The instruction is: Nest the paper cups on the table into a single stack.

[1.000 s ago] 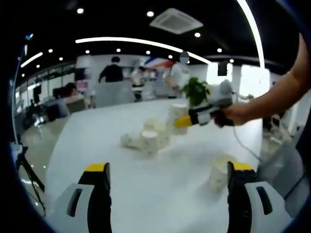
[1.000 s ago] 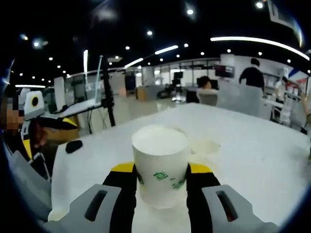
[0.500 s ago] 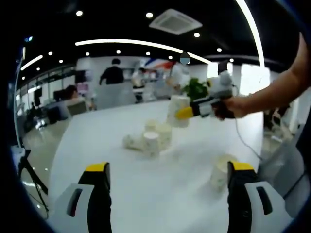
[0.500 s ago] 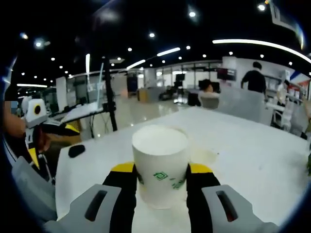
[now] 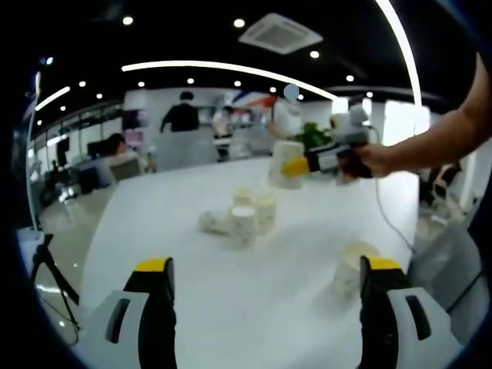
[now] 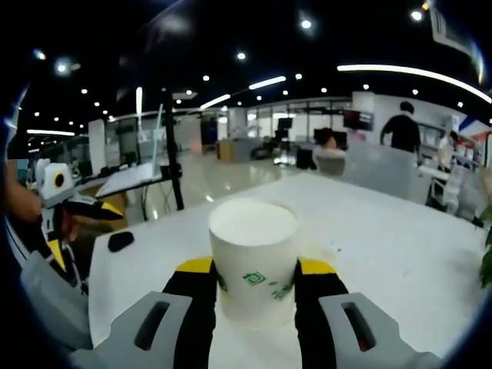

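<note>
The right gripper [image 6: 254, 280] is squeezing a white paper cup with a small green mark [image 6: 254, 257] between its two yellow-tipped jaws, and the cup stands upright with its open top up. In the left gripper view, this same gripper [image 5: 296, 164] is held up in the air by a person's hand [image 5: 367, 160] above the far part of the big white table [image 5: 192, 269], with the held cup [image 5: 286, 162] at its tip. The left gripper [image 5: 265, 296] has its jaws spread wide apart with nothing between them, low over the near part of the table. A small bunch of white paper cups [image 5: 244, 219] sits near the middle of the table, some standing and one lying on its side. One more white paper cup [image 5: 352, 269] stands alone just beside the left gripper's right-hand jaw. A small black oval thing [image 6: 121, 241] lies on the table in the right gripper view
</note>
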The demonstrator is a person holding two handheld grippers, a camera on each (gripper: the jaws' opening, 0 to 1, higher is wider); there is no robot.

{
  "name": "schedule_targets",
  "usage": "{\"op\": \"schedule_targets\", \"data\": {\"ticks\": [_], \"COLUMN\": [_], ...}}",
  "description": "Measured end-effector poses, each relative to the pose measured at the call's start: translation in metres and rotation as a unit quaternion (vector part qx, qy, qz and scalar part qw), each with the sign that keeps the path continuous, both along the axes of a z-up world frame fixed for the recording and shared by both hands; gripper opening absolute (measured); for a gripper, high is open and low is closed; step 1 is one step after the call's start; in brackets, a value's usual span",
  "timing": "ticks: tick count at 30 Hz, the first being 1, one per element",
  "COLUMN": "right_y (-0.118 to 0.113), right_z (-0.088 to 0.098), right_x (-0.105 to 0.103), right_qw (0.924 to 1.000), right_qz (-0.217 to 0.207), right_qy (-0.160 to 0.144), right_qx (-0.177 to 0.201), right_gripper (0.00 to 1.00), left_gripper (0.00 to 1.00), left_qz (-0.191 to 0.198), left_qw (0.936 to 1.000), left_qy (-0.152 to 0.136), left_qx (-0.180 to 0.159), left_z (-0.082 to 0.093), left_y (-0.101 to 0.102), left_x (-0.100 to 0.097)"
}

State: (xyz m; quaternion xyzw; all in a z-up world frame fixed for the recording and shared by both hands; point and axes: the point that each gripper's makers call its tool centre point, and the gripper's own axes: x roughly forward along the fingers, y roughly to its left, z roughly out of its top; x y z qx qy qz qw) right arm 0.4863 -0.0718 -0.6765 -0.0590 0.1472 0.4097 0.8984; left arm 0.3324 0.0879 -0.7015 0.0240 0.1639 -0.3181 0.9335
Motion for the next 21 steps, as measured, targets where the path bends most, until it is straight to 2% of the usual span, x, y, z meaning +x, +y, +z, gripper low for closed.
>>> {"op": "schedule_targets", "data": {"ticks": [6, 21], "right_y": [-0.0003, -0.0033], "right_z": [0.0086, 0.0117], "right_x": [0.0019, -0.0050], "right_qw": [1.0000, 1.0000], "right_qz": [0.000, 0.003], "right_qy": [-0.004, -0.006], "right_qx": [0.004, 0.003], "right_gripper": [0.36, 0.36], "left_gripper": [0.98, 0.98], "left_qz": [-0.002, -0.005], "left_qw": [1.0000, 1.0000], "left_qy": [0.002, 0.000], "left_qx": [0.002, 0.002], "left_z": [-0.0005, 0.0014], "left_y": [0.0000, -0.0007], "left_x": [-0.0003, -0.0007]}}
